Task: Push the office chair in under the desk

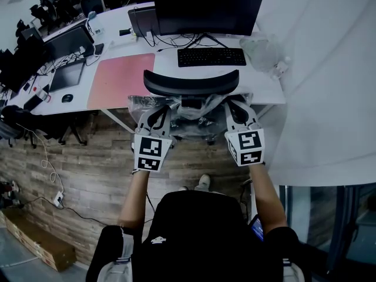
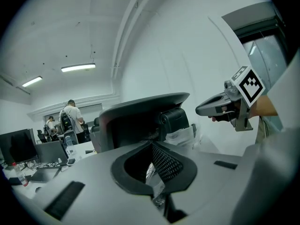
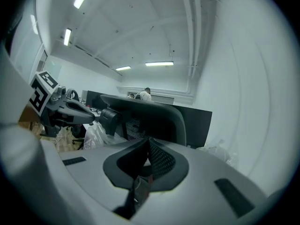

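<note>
- Nearest, a person's arms (image 1: 136, 195) are seen from above, stretched forward over a wooden floor (image 1: 82, 163), with a gripper held in each hand.
- The left claw (image 1: 158, 115) is pressed together. It is pointed at the left side of the back of the office chair (image 1: 191, 82); whether it touches cannot be told.
- The right claw (image 1: 236, 107) is likewise pressed together and is pointed at the right side of the chair's back.
- The black chair, partly wrapped in clear plastic (image 1: 141, 103), is placed between the person and the counter (image 1: 267, 91). Its curved top bar is seen overlapping the counter's front edge.
- On the white counter, a black keyboard (image 1: 211, 56) is laid just beyond the chair, with a pink mat (image 1: 120, 78) to its left and a wide dark monitor (image 1: 207, 7) behind it.
- Farther left, more desks (image 1: 61, 46) with screens are lined up.
</note>
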